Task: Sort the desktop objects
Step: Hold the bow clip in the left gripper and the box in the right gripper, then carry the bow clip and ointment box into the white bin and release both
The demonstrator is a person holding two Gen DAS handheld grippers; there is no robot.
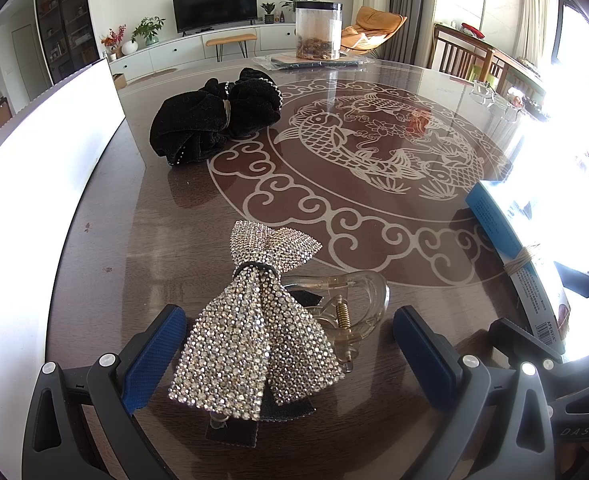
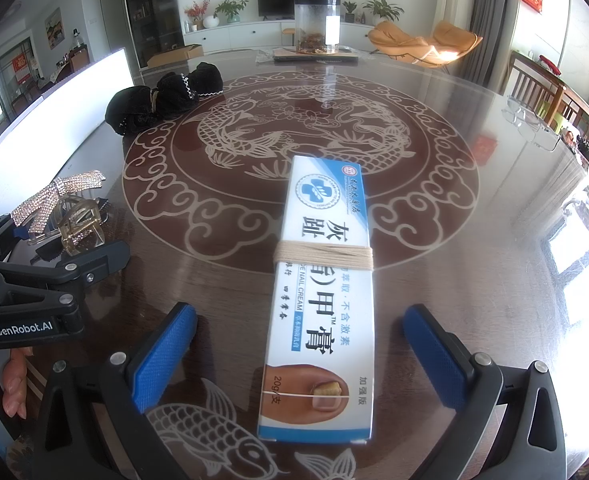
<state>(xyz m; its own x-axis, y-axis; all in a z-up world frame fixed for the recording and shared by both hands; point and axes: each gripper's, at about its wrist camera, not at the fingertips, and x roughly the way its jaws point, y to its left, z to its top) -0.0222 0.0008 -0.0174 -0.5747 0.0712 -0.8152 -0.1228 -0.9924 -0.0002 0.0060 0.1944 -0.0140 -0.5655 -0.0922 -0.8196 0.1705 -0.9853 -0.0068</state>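
left tongs [image 1: 290,344] released, straddling rhinestone bow clip [image 1: 254,332] | right tongs [image 2: 300,354] released, apparently straddling cream box [image 2: 322,300]

1. Your rhinestone bow hair clip [image 1: 254,320] lies on the table at the near left. Its glittering silver bow is cinched by a dark band at the middle, and it sits on a clear plastic claw clip with a brass spring showing at the right side.
2. Your nail cream box [image 2: 322,296] is long, white and blue, and lies flat with one end near you and the other pointing far. Beige string is wound around its middle. It sits to the right of the bow clip.
3. Your black velvet scrunchie [image 1: 214,120], edged with small stones, lies bunched at the far left.
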